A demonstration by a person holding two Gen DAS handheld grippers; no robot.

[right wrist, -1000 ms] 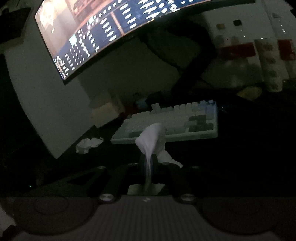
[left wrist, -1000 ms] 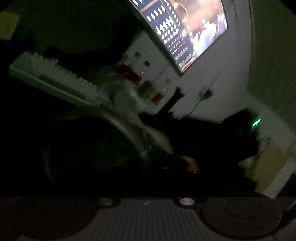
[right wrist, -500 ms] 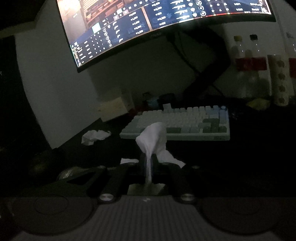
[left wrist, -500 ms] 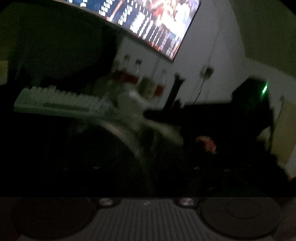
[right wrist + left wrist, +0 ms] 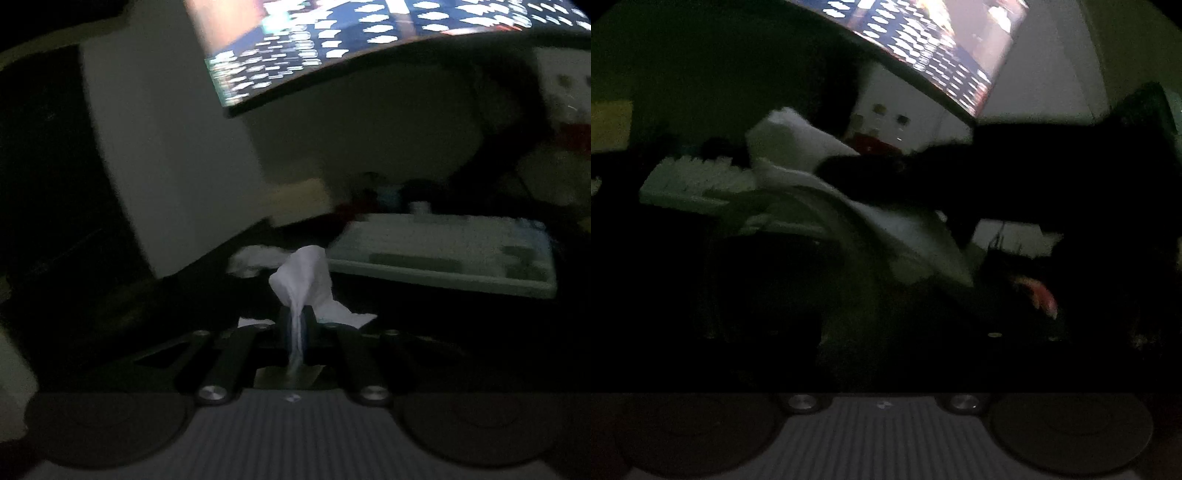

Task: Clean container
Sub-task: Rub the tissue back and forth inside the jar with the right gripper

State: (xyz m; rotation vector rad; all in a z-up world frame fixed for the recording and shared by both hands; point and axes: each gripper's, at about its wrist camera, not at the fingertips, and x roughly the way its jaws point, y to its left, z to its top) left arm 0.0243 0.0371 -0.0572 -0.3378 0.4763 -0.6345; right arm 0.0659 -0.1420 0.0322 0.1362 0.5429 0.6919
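Container (image 5: 798, 280) dim, contents indiscernible.

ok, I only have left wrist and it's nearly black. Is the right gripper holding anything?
Observer: Yes. In the right wrist view the right gripper is shut on a white tissue, which sticks up past the fingertips.
Operator: Any other tissue out there?
Observer: One crumpled wad lies on the desk just beyond the gripper, left of the keyboard.
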